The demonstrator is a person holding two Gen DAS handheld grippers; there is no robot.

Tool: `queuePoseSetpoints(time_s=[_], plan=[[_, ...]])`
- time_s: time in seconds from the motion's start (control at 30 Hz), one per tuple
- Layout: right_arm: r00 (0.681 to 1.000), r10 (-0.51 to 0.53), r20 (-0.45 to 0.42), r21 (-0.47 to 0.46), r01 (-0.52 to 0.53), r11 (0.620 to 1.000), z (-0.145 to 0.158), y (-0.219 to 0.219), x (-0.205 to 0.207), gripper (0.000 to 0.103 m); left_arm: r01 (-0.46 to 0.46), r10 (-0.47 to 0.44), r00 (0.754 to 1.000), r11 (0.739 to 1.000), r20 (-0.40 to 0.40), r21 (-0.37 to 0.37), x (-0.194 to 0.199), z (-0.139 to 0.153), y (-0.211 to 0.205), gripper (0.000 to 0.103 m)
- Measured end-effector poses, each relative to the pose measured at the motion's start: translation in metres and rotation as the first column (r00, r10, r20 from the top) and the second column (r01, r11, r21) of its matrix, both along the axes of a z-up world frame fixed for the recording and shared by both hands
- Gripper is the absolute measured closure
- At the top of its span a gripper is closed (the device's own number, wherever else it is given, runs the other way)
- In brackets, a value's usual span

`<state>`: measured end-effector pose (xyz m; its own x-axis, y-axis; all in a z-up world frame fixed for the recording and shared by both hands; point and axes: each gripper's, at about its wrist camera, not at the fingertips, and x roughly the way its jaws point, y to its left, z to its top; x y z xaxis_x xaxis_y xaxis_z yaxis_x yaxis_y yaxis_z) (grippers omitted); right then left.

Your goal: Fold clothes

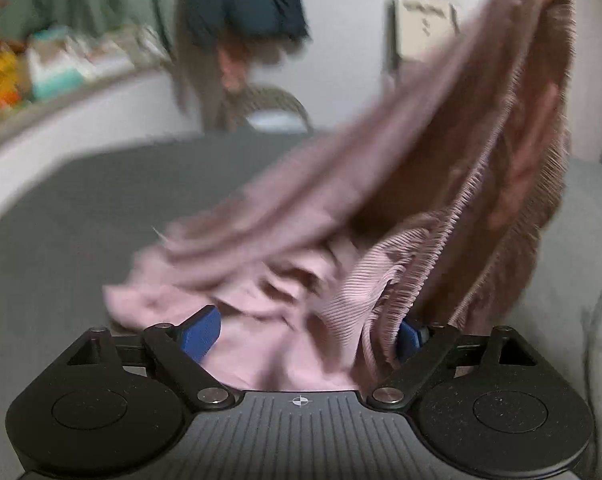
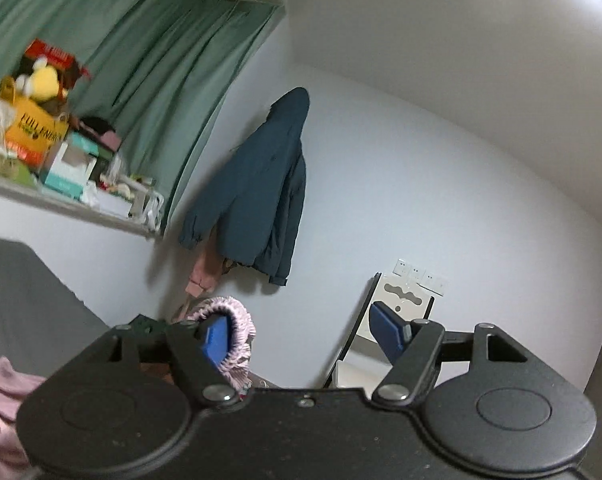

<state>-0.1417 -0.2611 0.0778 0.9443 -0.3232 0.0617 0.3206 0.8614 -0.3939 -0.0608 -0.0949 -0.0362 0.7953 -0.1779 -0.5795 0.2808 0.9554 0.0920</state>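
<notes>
The pink ribbed knit garment with a frilled hem point(image 1: 301, 240) lies partly bunched on the dark grey bed sheet point(image 1: 61, 208), one side rising steeply toward the upper right. The left gripper point(image 1: 305, 334) has its blue fingers point(image 1: 203, 336) spread wide with cloth lying between them, unclamped; the right gripper point(image 2: 305, 334) is raised toward the wall, fingers apart, the frilled edge point(image 2: 237, 324) merely draped over its left finger. To spread it well, I would pinch each hem corner firmly before pulling taut.
</notes>
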Motion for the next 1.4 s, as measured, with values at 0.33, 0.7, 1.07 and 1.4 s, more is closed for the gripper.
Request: queuePoseSetpoints(time_s=[0.33,0.7,1.07,1.4], plan=[[0.997,0.024,0.071,0.114,-0.032,0.993,0.038,0.019,-0.018,0.034,-0.254,0.215,0.888,0.966,0.407,0.044,-0.041,0.106,0.077,0.011],[0.967,0.133,0.216,0.282,-0.192,0.940,0.124,0.062,-0.082,0.033,-0.360,0.209,0.709,0.929,0.674,0.091,-0.119,0.288,0.135,0.010],[0.960,0.213,-0.182,0.429,-0.117,0.896,0.064,0.029,-0.142,0.022,-0.196,0.042,0.868,0.944,0.495,0.264,-0.192,0.244,0.124,0.007],[0.735,0.356,-0.577,0.433,-0.095,0.897,-0.042,0.063,-0.174,0.022,-0.030,-0.119,0.965,0.834,0.233,0.550,-0.295,0.107,0.107,0.007]])
